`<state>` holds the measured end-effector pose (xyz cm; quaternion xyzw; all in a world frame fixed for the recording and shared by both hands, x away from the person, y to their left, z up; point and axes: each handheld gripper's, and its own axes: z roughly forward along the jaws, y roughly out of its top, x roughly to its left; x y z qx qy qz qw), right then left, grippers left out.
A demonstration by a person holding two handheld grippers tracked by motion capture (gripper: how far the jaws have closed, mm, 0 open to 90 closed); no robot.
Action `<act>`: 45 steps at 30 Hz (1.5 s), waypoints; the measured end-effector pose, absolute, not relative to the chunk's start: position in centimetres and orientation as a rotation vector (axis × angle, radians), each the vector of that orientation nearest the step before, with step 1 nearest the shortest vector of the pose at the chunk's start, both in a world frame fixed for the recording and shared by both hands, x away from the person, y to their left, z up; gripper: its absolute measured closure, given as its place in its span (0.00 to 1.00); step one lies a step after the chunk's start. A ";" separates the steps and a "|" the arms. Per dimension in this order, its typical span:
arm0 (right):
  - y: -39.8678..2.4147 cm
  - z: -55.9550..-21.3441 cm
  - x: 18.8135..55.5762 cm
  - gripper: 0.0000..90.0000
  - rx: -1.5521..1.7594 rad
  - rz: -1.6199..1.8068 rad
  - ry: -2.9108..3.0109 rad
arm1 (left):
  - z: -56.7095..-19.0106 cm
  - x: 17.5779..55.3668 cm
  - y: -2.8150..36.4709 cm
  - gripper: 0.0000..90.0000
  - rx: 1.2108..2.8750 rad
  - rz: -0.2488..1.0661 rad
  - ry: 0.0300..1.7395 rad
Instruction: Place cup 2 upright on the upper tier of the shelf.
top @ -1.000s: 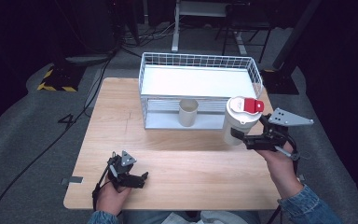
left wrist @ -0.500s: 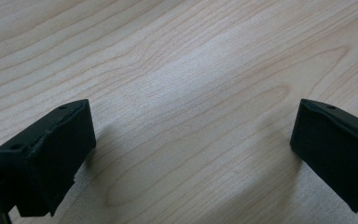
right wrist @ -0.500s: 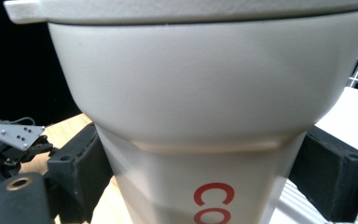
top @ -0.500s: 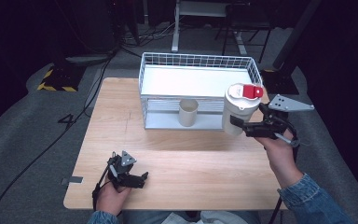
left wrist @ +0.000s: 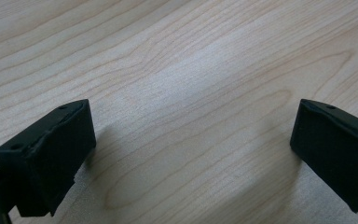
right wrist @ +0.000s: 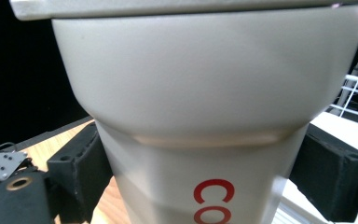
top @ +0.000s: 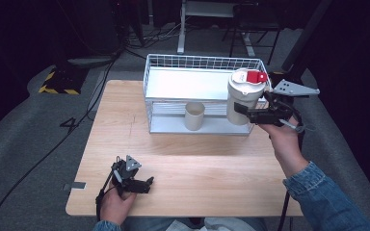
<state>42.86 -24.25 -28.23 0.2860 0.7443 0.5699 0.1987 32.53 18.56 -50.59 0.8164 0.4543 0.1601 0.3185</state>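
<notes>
Cream-white tumbler (top: 243, 98) with a red-tabbed lid stood upright, long axis vertical, lid uppermost, held clear of the table at the wire rack's (top: 173, 62) right front corner. The right gripper (top: 250, 114) clamped its body. Placement apparently remained. The left gripper (top: 136, 183) rested open on the table (top: 212, 168).

Setting: lab or studio recording space, dimly lit. Evidence: light wooden table (top: 197, 159) on grey carpet (top: 24, 149), loose cables (top: 101, 72) across the floor, black-and-yellow hazard-striped block (top: 58, 85), metal stand legs (top: 212, 29) behind, dark surroundings.
</notes>
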 end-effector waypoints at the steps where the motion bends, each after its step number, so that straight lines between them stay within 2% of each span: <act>1: -24.1 -28.1 43.1 0.15 0.799 1.594 2.080 | -50.6 32.5 18.5 0.00 2.145 0.421 1.197; 23: -22.5 -26.9 47.9 0.15 0.869 1.613 1.996 | -50.6 32.9 18.4 0.00 2.147 0.421 1.199; 45: -19.6 -28.1 53.3 0.15 0.950 1.587 1.928 | -50.6 32.9 18.4 0.00 2.146 0.421 1.199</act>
